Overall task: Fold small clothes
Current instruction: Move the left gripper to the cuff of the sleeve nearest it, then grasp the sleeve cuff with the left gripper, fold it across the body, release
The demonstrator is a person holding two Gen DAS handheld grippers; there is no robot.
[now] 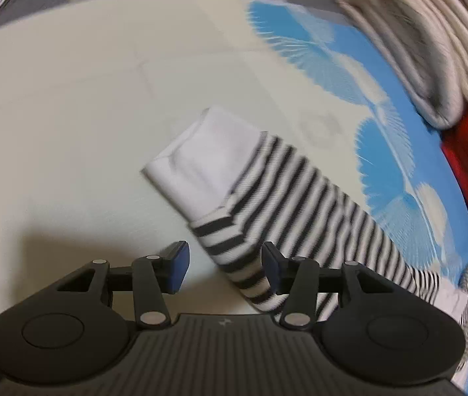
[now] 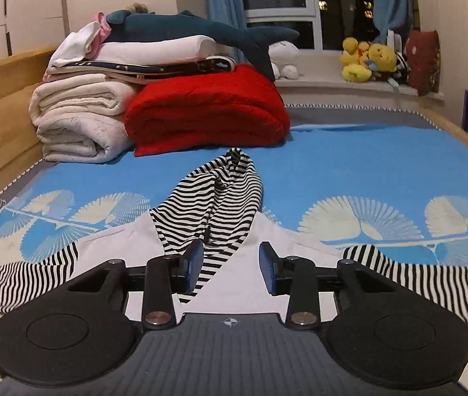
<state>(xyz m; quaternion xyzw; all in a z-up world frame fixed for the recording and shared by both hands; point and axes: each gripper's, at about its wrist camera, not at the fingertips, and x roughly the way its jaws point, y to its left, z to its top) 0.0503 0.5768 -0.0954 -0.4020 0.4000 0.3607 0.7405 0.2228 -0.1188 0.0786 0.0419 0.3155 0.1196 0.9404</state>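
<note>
Striped top [image 2: 220,198] btwn right hand-held gripper [image 2: 230,267] pads

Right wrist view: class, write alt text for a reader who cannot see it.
An open right gripper hovers over a white garment with black-and-white striped hood and sleeves, spread on a blue patterned bedspread. Behind lie a folded red blanket and cream bedding.

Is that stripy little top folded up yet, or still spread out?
Partly folded: the striped top has one sleeve doubled back, the other lies outstretched.
</note>
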